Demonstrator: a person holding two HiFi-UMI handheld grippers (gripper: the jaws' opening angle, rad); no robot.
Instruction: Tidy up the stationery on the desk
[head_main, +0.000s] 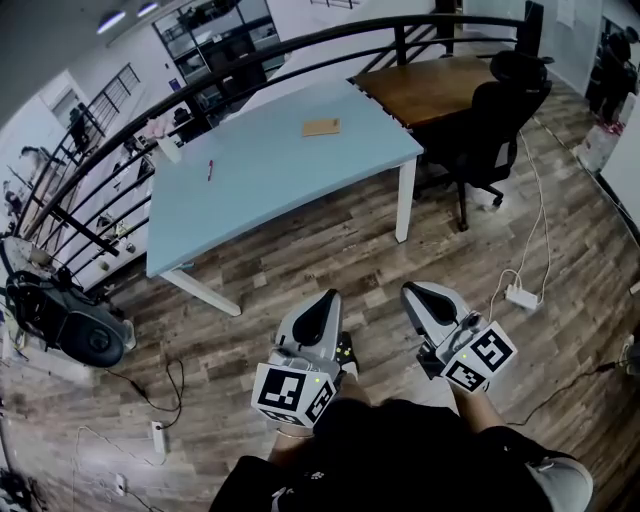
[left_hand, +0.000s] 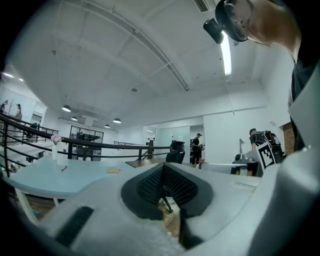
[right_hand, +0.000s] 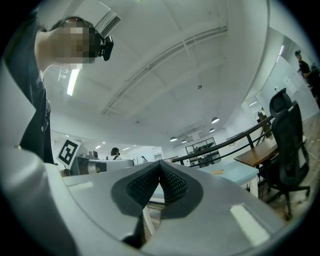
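Observation:
A light blue desk (head_main: 270, 175) stands well ahead of me on the wooden floor. On it lie a flat brown pad (head_main: 321, 127) and a red pen (head_main: 210, 169), with a small white vase (head_main: 168, 150) at the far left edge. My left gripper (head_main: 328, 298) and right gripper (head_main: 412, 291) hang low in front of my body, far short of the desk. Both are shut and hold nothing. The left gripper view shows the desk (left_hand: 45, 177), pen (left_hand: 63, 168) and pad (left_hand: 113, 171) beyond its closed jaws. The right gripper view shows the desk (right_hand: 237, 172) and pad (right_hand: 218, 171).
A black office chair (head_main: 495, 120) and a brown wooden table (head_main: 440, 85) stand to the desk's right. A black railing (head_main: 120, 150) curves behind the desk. A power strip (head_main: 522, 296) and cables lie on the floor at right, and a black machine (head_main: 65, 315) sits at left.

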